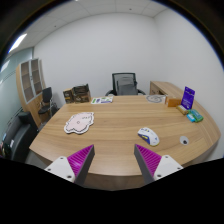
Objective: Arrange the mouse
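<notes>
Mouse (148,134) sits on the wooden table (115,120), just ahead of my right finger and slightly beyond it, not between the fingers. Gripper view: my gripper (113,160) is spread wide, nothing held, purple pads (80,159) facing inward over the near table edge. A pale mouse pad (79,122) lies well apart to the left. Small white round thing (184,140) near the mouse. Purple sign (188,97) stands far right; black chair (124,84) behind the table.

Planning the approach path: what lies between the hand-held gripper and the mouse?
Gripper view: only bare wooden table separates the open hand-held gripper from the mouse.
</notes>
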`<state>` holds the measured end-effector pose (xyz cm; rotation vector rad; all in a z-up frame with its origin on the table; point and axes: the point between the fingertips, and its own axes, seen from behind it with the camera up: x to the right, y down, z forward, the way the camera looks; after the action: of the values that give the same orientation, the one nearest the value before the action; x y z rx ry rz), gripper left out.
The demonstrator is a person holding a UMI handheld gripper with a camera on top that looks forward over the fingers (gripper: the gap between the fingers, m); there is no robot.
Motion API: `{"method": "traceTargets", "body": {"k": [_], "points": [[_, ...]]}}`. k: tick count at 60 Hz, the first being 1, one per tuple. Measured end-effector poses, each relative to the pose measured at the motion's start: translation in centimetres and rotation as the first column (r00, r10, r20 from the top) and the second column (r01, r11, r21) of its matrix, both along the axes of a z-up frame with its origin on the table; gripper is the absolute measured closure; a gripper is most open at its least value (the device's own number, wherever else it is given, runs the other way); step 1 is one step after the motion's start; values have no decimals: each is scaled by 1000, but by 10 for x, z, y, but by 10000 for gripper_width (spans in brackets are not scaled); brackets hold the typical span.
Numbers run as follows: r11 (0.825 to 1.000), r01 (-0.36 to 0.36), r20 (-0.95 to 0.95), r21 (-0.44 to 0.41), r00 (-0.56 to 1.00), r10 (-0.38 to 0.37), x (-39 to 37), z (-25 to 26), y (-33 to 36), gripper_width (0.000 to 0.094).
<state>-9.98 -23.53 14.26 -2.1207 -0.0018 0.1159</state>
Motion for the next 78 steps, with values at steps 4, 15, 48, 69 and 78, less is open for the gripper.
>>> {"method": "traceTargets", "body": {"k": [4,15,48,69,78], "points": [[1000,-11,21,11,1000,11,33,-20,27,104],[1000,-24,81,10,996,23,111,-68,84,103],[997,-59,-3,-38,998,59,174,-140,181,95],[997,-43,-47,-62,998,40,167,-143,210,470],[997,-21,-67,-73,998,16,166,-143,211,572]]}}
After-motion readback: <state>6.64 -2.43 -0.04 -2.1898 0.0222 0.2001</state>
